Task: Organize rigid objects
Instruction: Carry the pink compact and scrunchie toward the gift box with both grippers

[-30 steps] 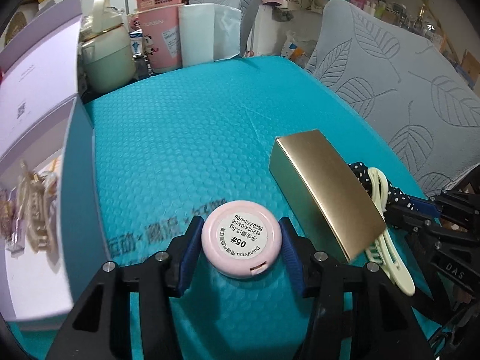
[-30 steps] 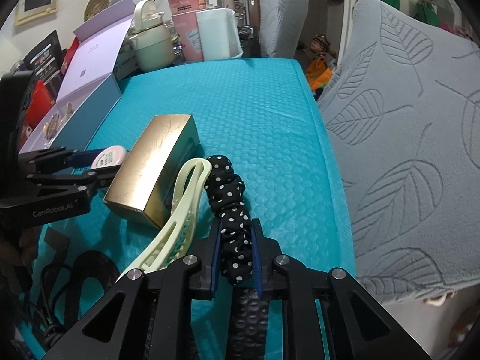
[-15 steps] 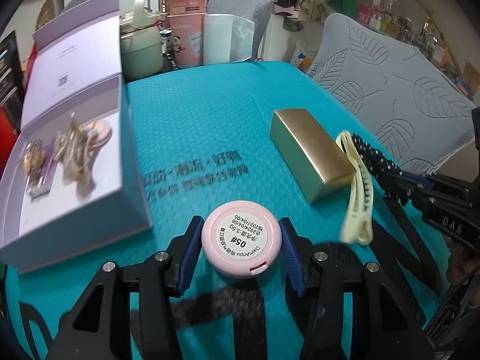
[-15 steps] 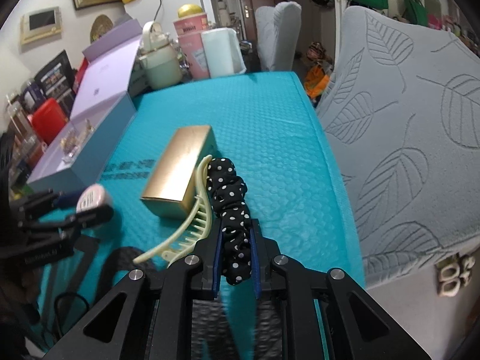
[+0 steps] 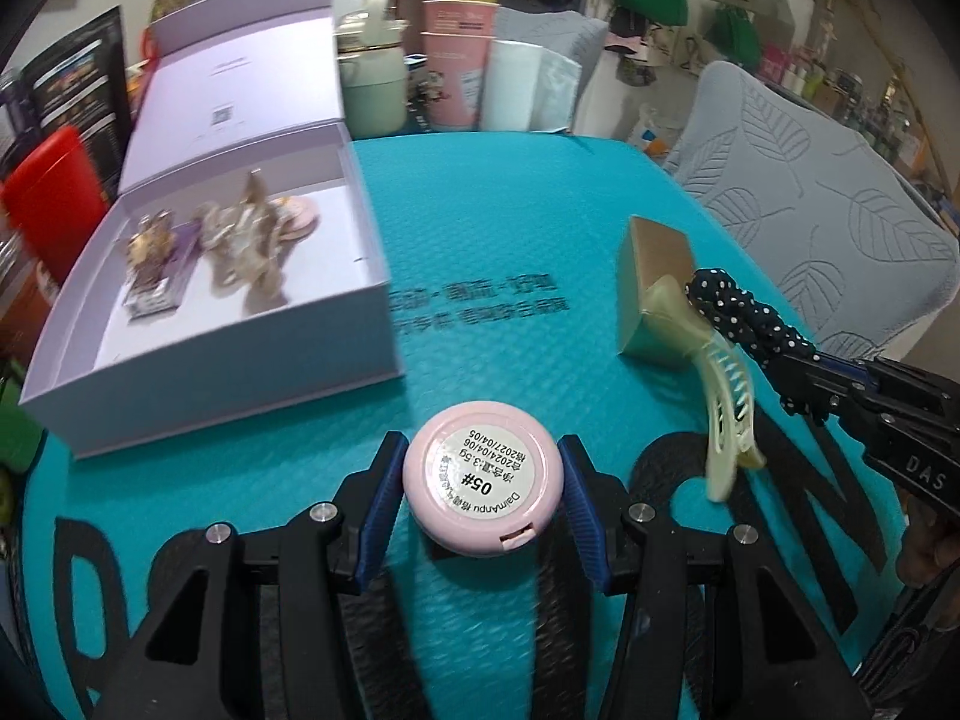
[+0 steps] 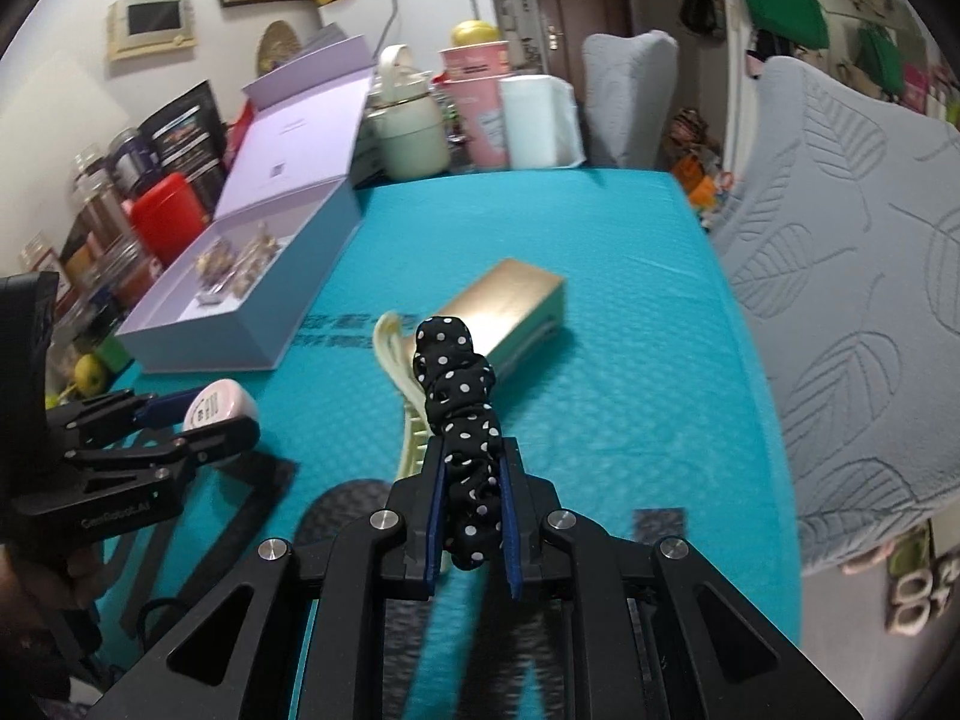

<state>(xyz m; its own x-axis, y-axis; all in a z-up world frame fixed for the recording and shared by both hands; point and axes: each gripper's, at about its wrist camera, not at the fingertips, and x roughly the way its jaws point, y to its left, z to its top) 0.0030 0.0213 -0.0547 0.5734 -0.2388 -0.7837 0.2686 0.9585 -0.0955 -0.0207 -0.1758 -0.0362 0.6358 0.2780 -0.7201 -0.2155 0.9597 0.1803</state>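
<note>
Holding the round pink plastic compact [image 5: 483, 478] between my left claw's [image 5: 482, 507] blue pads, I keep it level, label up, above the near teal bubble-textured mat [image 5: 516, 228]. My right claw [image 6: 470, 516] is pinched tight on the black white-dotted fabric scrunchie [image 6: 459, 396], and a pale yellow plastic hair claw [image 5: 723, 396] dangles with it. To do this well, I judge I should carry the compact left over the open lilac cardboard box's [image 5: 228, 372] wall and lower it into bare floor. I count one compact, one scrunchie, one hair claw, one gold rectangular box [image 6: 510, 306] farther right.
</note>
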